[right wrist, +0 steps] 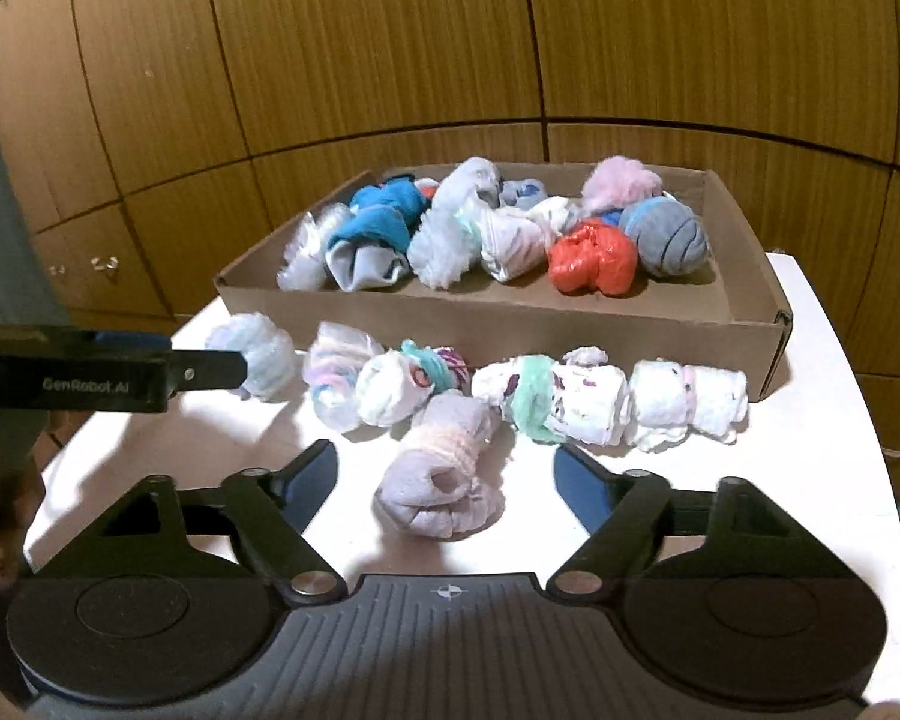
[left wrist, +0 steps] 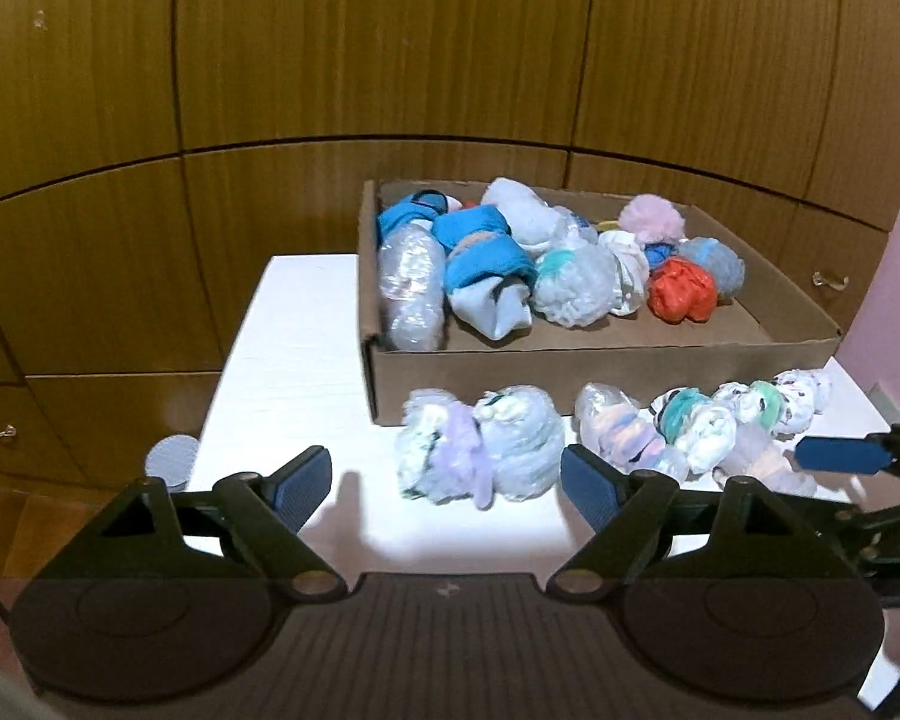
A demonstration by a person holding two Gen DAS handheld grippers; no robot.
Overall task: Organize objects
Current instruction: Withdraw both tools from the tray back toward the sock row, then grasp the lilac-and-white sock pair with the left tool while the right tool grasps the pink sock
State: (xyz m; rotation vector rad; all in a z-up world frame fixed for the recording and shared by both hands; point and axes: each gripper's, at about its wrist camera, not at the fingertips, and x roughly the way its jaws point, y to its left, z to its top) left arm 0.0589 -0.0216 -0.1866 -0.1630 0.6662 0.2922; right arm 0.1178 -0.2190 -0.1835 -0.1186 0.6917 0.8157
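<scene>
Both grippers are held with fingers spread apart, nothing between them. Just ahead of the right gripper (right wrist: pixel 444 474), at lower centre of its view, a lilac sock roll (right wrist: pixel 441 480) lies, its long axis seemingly pointing toward the cardboard box (right wrist: pixel 510 324). The left gripper (left wrist: pixel 447 480) is farther off.

box (right wrist: pixel 498 324): 1 | rolled socks (right wrist: pixel 441 480) outside: 7 | inside: perhaps 11
</scene>
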